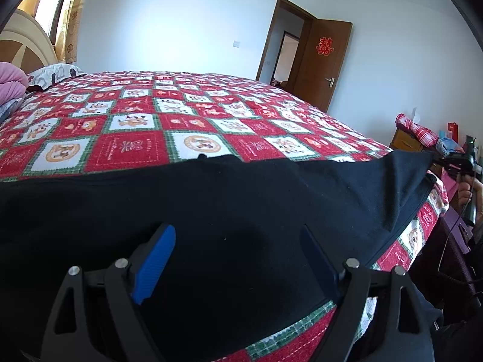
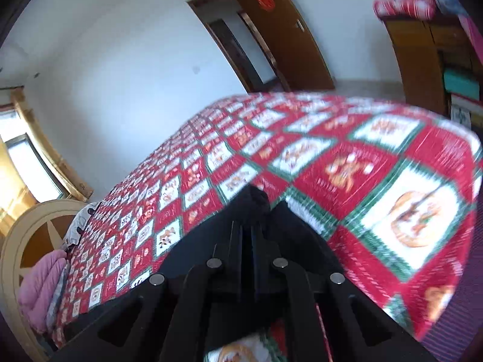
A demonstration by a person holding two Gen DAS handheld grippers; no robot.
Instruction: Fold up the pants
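Now, my right tongs [image 2: 252, 199]: clenched on a dark corner of the pants [image 1: 211, 211]; cloth bunches just past the tips, and the left view shows that corner lifted off the bed.
Left tongs [image 1: 238, 250]: released, jaws spread wide, hovering over the pants with black cloth under and between the blue pads [image 1: 155, 259], nothing pinched.
Pants: spread across the near edge of the bed [image 1: 181, 114], running from my left tongs out to my right ones.
Slip risk: my right grip looks to be on a small bite of fabric, so a hard pull could strip it out.
Uneven fold risk: only one end is held, so I judge the far end would drag and skew.
Snag risk: my left pads could catch the bedspread [image 2: 377, 181] along with the cloth.
Edge: the bed's corner drops away just beside my right tongs; cloth could slide off.
Room: ahead of both tongs the bed is wide and flat.
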